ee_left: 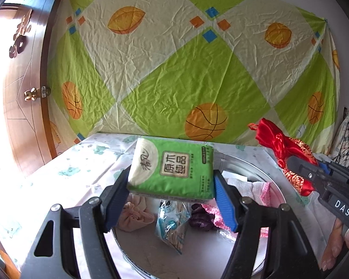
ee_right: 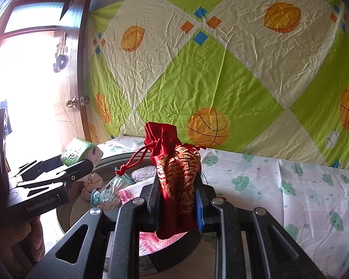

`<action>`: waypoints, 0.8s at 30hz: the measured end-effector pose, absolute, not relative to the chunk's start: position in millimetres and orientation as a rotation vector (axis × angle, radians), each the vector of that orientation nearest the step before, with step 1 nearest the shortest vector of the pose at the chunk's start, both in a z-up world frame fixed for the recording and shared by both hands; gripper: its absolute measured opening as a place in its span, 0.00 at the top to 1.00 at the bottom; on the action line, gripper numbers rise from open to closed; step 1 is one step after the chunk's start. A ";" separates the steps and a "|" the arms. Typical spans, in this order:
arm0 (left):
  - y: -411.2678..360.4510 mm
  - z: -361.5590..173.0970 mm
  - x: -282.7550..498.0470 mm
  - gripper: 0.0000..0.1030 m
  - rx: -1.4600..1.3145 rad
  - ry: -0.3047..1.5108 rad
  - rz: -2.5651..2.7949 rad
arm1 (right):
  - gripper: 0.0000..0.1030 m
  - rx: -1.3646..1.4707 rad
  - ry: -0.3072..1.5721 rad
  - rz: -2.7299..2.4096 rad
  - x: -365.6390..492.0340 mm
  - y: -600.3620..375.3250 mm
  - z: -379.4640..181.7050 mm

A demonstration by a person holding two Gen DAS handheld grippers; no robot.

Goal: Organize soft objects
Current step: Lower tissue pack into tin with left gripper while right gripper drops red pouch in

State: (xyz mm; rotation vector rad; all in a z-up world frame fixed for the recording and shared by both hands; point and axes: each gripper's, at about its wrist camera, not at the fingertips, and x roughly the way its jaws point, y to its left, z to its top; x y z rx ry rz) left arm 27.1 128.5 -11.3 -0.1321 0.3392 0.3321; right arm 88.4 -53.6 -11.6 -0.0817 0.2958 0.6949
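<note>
— Holding anything, the left hand-held gripper (ee_left: 172,197)?

— Yes, its blue pads clamp a green tissue pack (ee_left: 172,165) by its two short ends, lifted above the round metal basin (ee_left: 251,165).

— And the right hand-held gripper (ee_right: 176,200)?

— Clenched on a red drawstring pouch (ee_right: 174,167) with gold embroidery; the pouch stands upright between the fingers, its cord hanging to the left, also over the basin.

— What lies in the basin?

— A beige cloth bundle (ee_left: 135,214), a blue-green plastic packet (ee_left: 169,225), a pink-edged towel (ee_left: 251,188) and something dark purple (ee_left: 200,218).

— And under it?

— The basin sits on a surface covered with a white cloth (ee_right: 279,186) printed with green clouds, against a green and cream sheet (ee_left: 174,69) hung behind.
</note>
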 end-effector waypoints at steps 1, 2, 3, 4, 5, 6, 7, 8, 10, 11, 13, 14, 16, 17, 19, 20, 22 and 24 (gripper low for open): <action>129.6 -11.0 28.9 0.32 -0.130 0.348 0.331 | 0.76 -0.086 0.299 0.699 89.9 -50.8 -9.9; 130.8 -10.9 29.9 0.32 -0.129 0.355 0.332 | 0.76 -0.090 0.303 0.702 91.6 -48.0 -8.4; 132.0 -11.0 31.7 0.32 -0.127 0.365 0.333 | 0.76 -0.096 0.308 0.704 93.7 -44.4 -6.9; 133.2 -11.1 33.0 0.32 -0.126 0.373 0.333 | 0.76 -0.100 0.313 0.707 96.0 -41.2 -5.3; 134.9 -11.6 34.4 0.32 -0.128 0.383 0.334 | 0.76 -0.103 0.321 0.711 98.7 -37.4 -3.8; 136.9 -11.8 36.1 0.32 -0.131 0.393 0.334 | 0.76 -0.106 0.328 0.714 101.0 -34.3 -2.8; 138.9 -12.4 37.7 0.32 -0.135 0.404 0.334 | 0.76 -0.108 0.335 0.717 103.6 -31.0 -1.7; 140.5 -12.9 39.1 0.32 -0.136 0.412 0.337 | 0.76 -0.111 0.341 0.719 105.8 -27.7 -0.7; 143.1 -13.6 41.8 0.32 -0.136 0.428 0.338 | 0.76 -0.120 0.352 0.721 110.1 -20.5 1.2; 144.4 -14.3 42.4 0.32 -0.138 0.434 0.337 | 0.76 -0.127 0.356 0.720 111.7 -16.8 1.9; 146.9 -16.0 45.8 0.32 -0.140 0.453 0.333 | 0.76 -0.144 0.364 0.721 114.3 -8.8 2.7; 148.0 -17.0 47.3 0.32 -0.145 0.462 0.328 | 0.76 -0.153 0.369 0.719 115.7 -5.3 2.7; 150.2 -19.6 50.5 0.32 -0.158 0.481 0.313 | 0.76 -0.176 0.388 0.710 119.4 3.2 1.0; 150.8 -20.9 52.0 0.32 -0.159 0.490 0.310 | 0.76 -0.183 0.397 0.706 121.4 6.2 -0.2; 150.6 -23.7 54.6 0.32 -0.150 0.502 0.314 | 0.75 -0.198 0.421 0.697 126.3 12.3 -3.7; 150.7 -25.4 56.1 0.32 -0.147 0.511 0.313 | 0.75 -0.205 0.433 0.692 129.4 14.4 -5.9; 150.9 -28.6 58.9 0.32 -0.147 0.526 0.311 | 0.75 -0.212 0.450 0.684 133.3 16.9 -9.0; 151.9 -30.5 60.4 0.32 -0.149 0.536 0.313 | 0.75 -0.219 0.466 0.677 136.6 18.7 -12.6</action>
